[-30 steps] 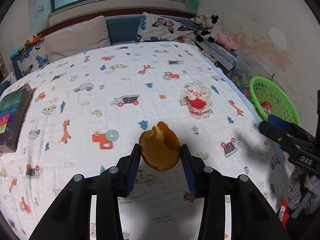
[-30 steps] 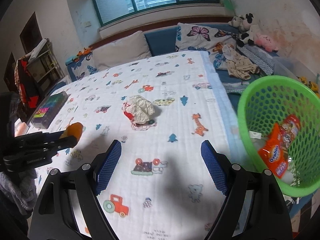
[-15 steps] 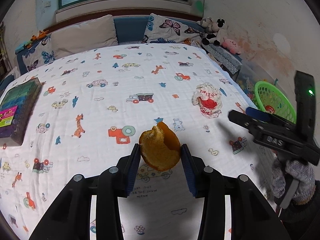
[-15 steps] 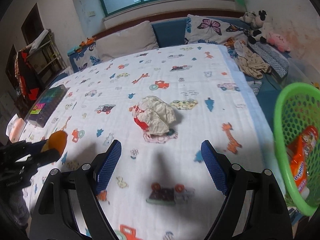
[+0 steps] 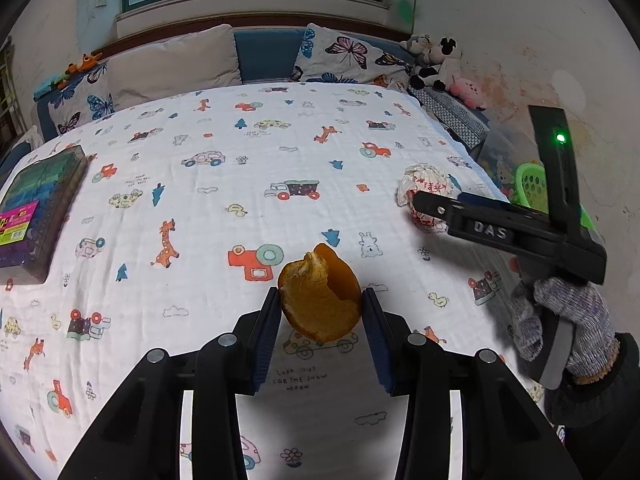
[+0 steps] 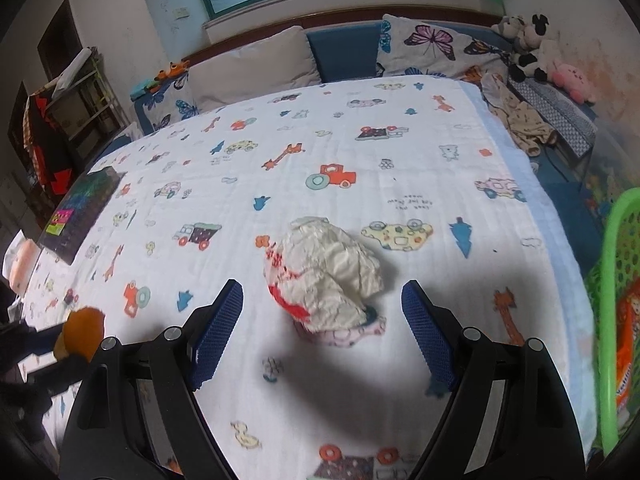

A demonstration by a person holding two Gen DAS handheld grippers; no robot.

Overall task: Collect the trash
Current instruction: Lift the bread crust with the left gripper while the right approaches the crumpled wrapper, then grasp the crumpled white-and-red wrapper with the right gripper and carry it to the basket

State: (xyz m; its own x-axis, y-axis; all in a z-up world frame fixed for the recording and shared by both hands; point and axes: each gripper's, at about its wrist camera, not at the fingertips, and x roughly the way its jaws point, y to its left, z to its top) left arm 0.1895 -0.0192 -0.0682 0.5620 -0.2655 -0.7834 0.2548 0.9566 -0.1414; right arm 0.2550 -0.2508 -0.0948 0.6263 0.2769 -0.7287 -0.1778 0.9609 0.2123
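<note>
Crumpled wrapper [image 6: 324, 276] lies on the bedsheet [image 6: 360, 152] just ahead of the right gripper [image 6: 322, 320], centred between its wide-open fingers, not touched. Left gripper [image 5: 320, 312] is clamped on an orange peel [image 5: 320, 300]. Risks: closing too low pinches sheet too; light paper may squirt out. Green basket [image 6: 612, 280] sits off to the right.

The right gripper [image 5: 436, 204] reads "DAS"; the bedsheet [image 5: 240, 208] "LOOK OUT FOR THE SNOW MOON".
</note>
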